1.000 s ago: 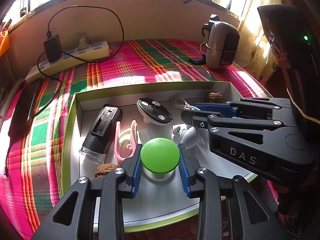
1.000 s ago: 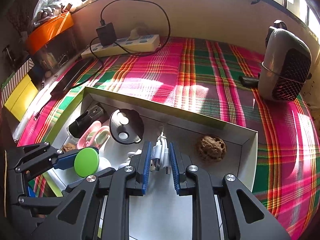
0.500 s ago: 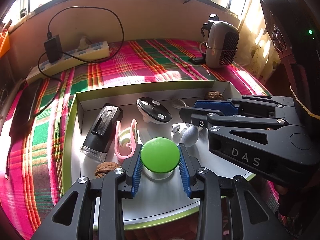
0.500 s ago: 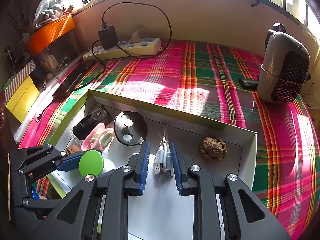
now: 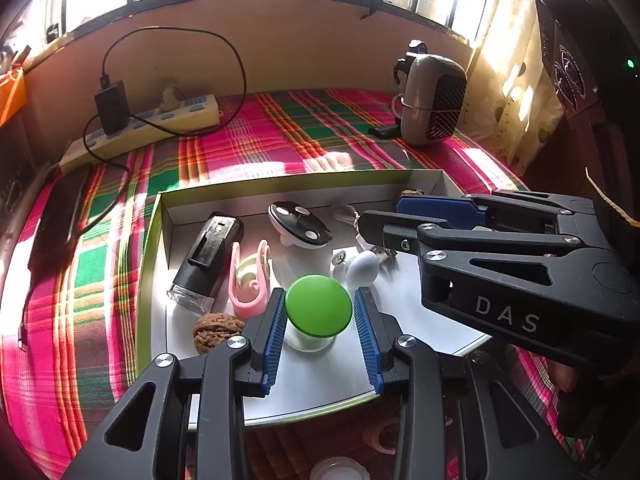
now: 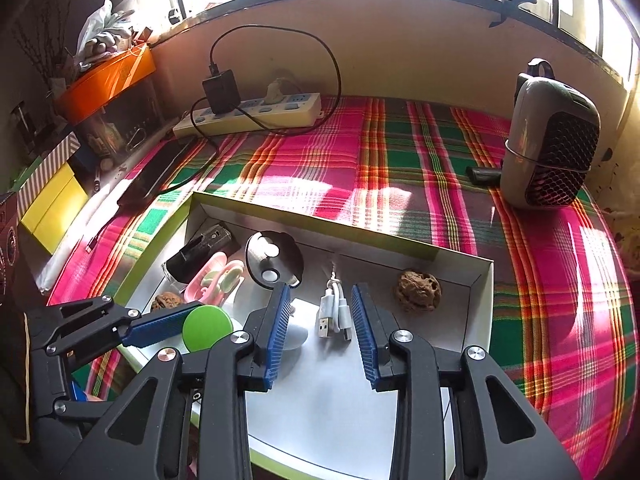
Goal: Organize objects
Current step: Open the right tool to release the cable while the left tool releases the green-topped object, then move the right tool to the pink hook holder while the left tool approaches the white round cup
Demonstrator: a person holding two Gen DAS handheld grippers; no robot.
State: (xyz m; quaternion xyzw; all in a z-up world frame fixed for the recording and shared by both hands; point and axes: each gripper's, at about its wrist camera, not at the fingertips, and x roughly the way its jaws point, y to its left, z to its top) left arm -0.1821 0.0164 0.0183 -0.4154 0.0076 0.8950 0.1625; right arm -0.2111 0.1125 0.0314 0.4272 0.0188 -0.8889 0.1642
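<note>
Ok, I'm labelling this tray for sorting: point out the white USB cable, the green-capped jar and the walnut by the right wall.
white USB cable (image 6: 335, 316), right wrist view, on its bundled plugs.
green-capped jar (image 5: 318, 305), left wrist view, middle of the cap.
walnut (image 6: 419, 291), right wrist view, shell centre.

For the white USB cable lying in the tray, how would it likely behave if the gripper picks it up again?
The white USB cable lies folded in a small bundle, so it is probably floppy and may unfold or dangle when lifted. It looks thin and light. Its smooth plugs might slip between the right gripper pads unless they pinch the bundle's middle.
</note>
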